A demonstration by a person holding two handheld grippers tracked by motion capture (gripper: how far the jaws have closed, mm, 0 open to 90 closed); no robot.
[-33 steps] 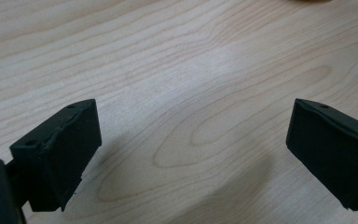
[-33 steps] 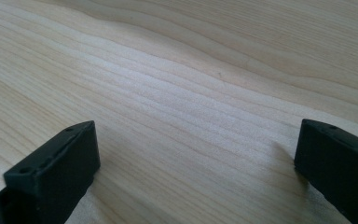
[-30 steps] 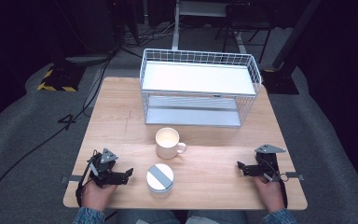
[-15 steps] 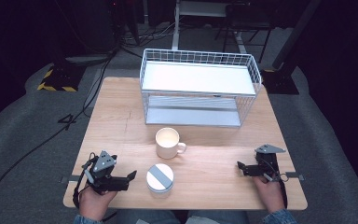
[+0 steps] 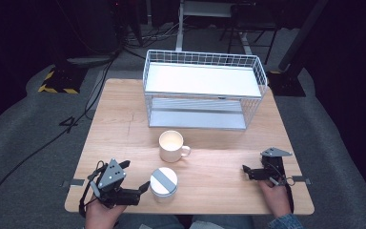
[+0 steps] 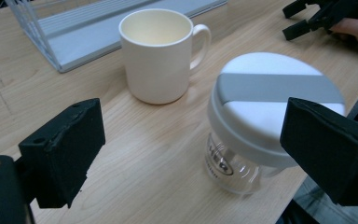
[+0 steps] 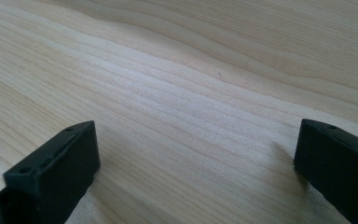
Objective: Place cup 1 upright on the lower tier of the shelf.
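While our left gripper (image 5: 145,187) stands wide open and empty, its jaws are aimed at the jar (image 6: 256,135) near the table (image 5: 219,164) front edge, probably so that we can take it by the lid (image 6: 279,93). Behind it stands the mug (image 6: 156,53), before the wire rack (image 5: 205,88). Our right gripper (image 5: 244,170) rests open on bare wood, holding nothing. Black print on the jar is too blurred to read.

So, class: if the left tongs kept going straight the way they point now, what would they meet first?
Probably the lidded clear jar: the open left tongs point at it, its right side nearest one jaw. The mug sits farther back.
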